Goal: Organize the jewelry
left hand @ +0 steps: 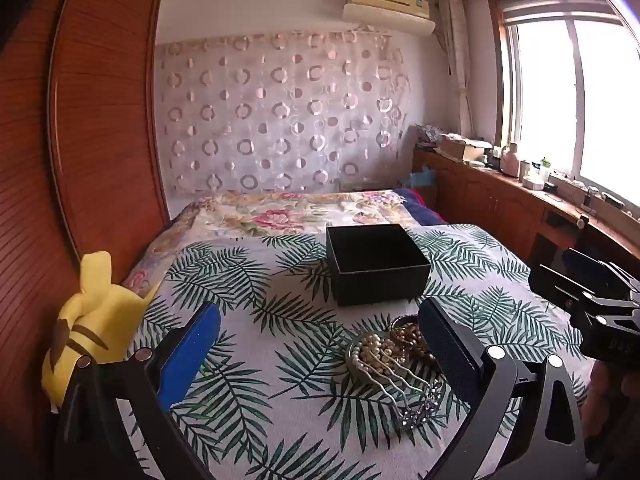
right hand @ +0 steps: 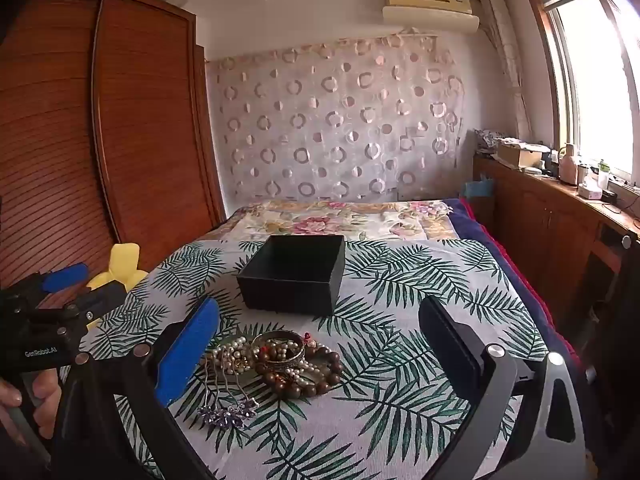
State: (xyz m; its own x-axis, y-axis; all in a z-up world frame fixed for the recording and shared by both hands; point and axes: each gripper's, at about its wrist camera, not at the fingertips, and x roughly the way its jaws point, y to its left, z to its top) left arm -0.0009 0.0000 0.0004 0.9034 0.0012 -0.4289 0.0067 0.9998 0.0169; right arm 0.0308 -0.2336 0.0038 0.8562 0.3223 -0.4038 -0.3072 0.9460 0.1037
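Jewelry heap (right hand: 276, 364), tangled, beside open black box (right hand: 294, 274).
Light, slippery strands (hair comb (right hand: 226, 400) stiff); pinch bangle (right hand: 278, 346). Left gripper (left hand: 320, 344) and right gripper (right hand: 320, 344): fingers apart, empty.

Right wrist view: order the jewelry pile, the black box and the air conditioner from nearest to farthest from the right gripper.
From the right gripper:
1. Jewelry pile, on the leaf-print cloth between the open fingers, toward the blue one.
2. Black box, open, just beyond the pile.
3. Air conditioner, high on the far wall.

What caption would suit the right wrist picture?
Open right hand-held gripper hovers over tangled jewelry pile near an empty black box on a leaf-print cloth.
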